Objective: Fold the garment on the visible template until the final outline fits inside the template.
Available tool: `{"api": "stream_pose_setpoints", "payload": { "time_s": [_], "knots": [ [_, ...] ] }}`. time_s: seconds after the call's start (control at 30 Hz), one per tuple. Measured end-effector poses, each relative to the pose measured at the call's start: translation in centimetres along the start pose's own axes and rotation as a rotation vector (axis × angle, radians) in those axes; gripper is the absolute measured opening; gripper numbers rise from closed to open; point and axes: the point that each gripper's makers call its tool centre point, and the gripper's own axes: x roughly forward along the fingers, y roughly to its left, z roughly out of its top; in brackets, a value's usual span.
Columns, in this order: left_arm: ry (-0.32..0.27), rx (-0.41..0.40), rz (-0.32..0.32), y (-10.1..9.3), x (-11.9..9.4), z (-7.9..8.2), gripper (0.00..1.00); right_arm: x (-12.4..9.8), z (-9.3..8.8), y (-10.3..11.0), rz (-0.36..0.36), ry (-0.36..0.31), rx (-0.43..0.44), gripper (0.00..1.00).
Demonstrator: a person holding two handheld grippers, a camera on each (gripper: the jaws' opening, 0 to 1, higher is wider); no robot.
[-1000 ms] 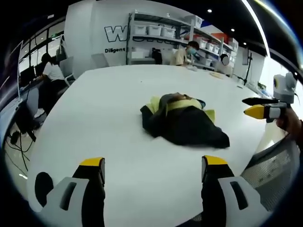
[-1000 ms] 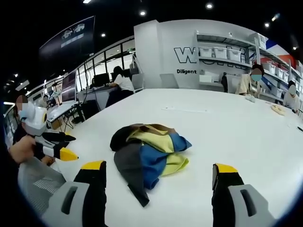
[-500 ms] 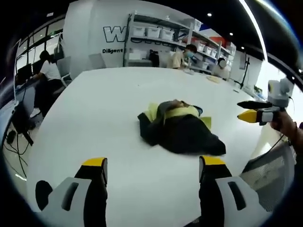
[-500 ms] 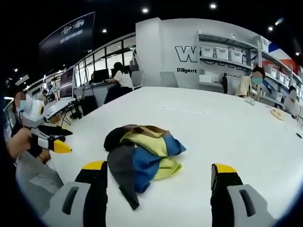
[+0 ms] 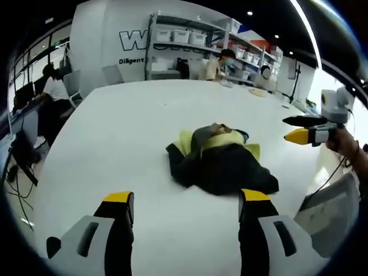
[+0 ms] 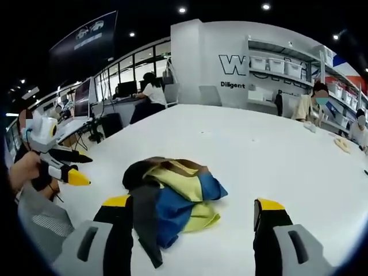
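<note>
One garment [image 6: 172, 198], crumpled in a heap mid-table [image 5: 115, 144], nothing folded yet; no template outline that I can make out. Two grippers, left gripper [image 5: 183, 201] and right gripper [image 6: 192, 204], both spread wide and empty, short of the cloth. Next: pick an edge, spread it flat.

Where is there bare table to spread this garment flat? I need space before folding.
The white table is bare on the far side of the crumpled garment, toward the shelves, and wide on its other side in the right gripper view. It is tighter at the near edge, where the left tool and right tool hover open.
</note>
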Motion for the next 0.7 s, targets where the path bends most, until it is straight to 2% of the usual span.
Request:
{"api": "stream_pose_setpoints", "payload": {
  "time_s": [0.1, 0.27, 0.43, 0.7],
  "knots": [
    [-0.002, 0.002, -0.01, 0.0, 0.5, 0.5, 0.69, 0.9, 0.2, -0.3, 0.007, 0.006, 0.007, 0.85],
    [0.012, 0.006, -0.018, 0.0, 1.4, 0.8, 0.65, 2.2, 0.2, -1.0, -0.001, 0.005, -0.039, 0.83],
    [0.002, -0.003, -0.03, -0.1, 2.8, 1.2, 0.61, 3.8, -0.2, -2.0, -0.004, 0.023, -0.056, 0.69],
    [0.036, 0.007, -0.025, 0.2, 4.8, 0.8, 0.59, 5.9, -1.1, -3.1, -0.021, 0.061, -0.045, 0.59]
  ]
}}
